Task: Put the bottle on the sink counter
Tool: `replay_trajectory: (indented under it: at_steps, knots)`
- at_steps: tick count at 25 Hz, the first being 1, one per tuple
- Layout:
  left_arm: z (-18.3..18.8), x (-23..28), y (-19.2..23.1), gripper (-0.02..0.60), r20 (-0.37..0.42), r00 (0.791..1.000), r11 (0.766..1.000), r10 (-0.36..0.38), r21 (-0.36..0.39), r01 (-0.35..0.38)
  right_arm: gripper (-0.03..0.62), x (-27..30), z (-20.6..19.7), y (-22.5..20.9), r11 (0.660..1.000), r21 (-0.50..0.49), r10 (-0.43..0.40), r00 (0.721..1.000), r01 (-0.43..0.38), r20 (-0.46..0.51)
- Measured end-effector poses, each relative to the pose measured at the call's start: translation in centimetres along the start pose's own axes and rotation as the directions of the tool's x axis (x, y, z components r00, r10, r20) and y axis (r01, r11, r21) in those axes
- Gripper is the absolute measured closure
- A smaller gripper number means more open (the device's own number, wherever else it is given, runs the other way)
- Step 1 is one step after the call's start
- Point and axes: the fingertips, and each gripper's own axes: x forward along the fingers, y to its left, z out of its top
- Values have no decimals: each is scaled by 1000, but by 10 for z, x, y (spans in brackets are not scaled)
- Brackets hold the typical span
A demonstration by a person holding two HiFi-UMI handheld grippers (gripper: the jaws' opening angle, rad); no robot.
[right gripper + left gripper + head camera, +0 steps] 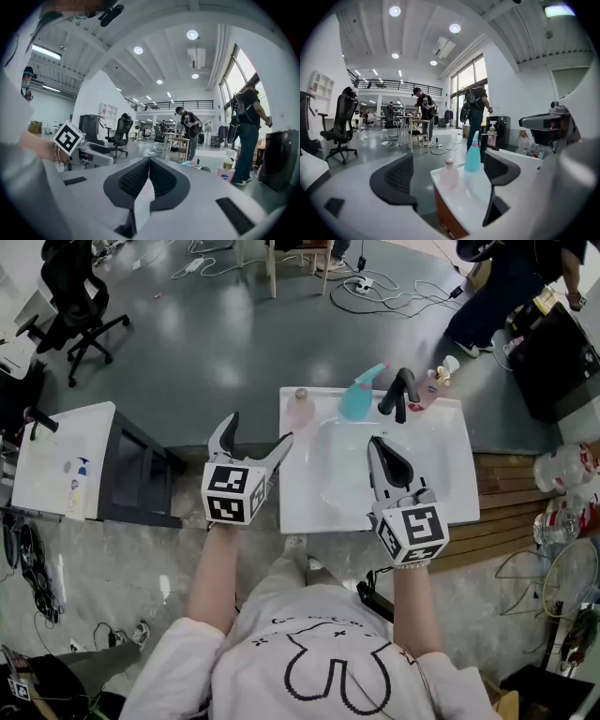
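My right gripper point(377, 444): jaws pressed together on nothing, raised over the basin of the sink counter point(305, 495).
My left gripper point(260, 430): jaws spread wide and empty, at the sink counter's left edge, aimed at its back left corner.
Bottle point(300, 411): pale pink and capped, upright on the sink counter's back left corner. It stands in line with the gap of my left jaws but beyond their tips, touching neither.
Spray bottle point(359, 397): teal, on the counter's back rim, just right of the bottle.
Faucet point(398, 393): black, at the middle of the back rim, beside the spray bottle.
Pump bottle point(433, 387): pink, on the back rim right of the faucet.
Person point(511, 287): standing on the grey floor beyond the counter's far right corner.
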Motion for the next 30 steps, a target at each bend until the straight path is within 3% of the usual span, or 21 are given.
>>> replay_trajectory:
  at_steps: [2,3,5,6,13,30]
  knots:
    - [7,-14,1,124,24,1000,1000,13,11,-13,566,-2,6,4,1000,-5,7,1000,-7,13]
    - [12,-21,4,215,43,998,999,34,20,-35,566,-3,8,7,1000,-6,10,1000,-10,18]
    - [22,-35,8,488,88,992,995,90,44,-94,566,-6,12,10,1000,-8,15,1000,-14,27]
    - [27,-42,9,572,107,988,992,107,56,-113,566,-7,13,11,1000,-11,17,999,-16,31]
    - [55,-77,4,572,204,965,977,163,102,-186,566,-23,27,13,999,-35,14,997,-11,78]
    - [117,-118,-9,572,369,911,959,184,137,-249,566,-66,78,-11,993,-97,-40,973,63,227]
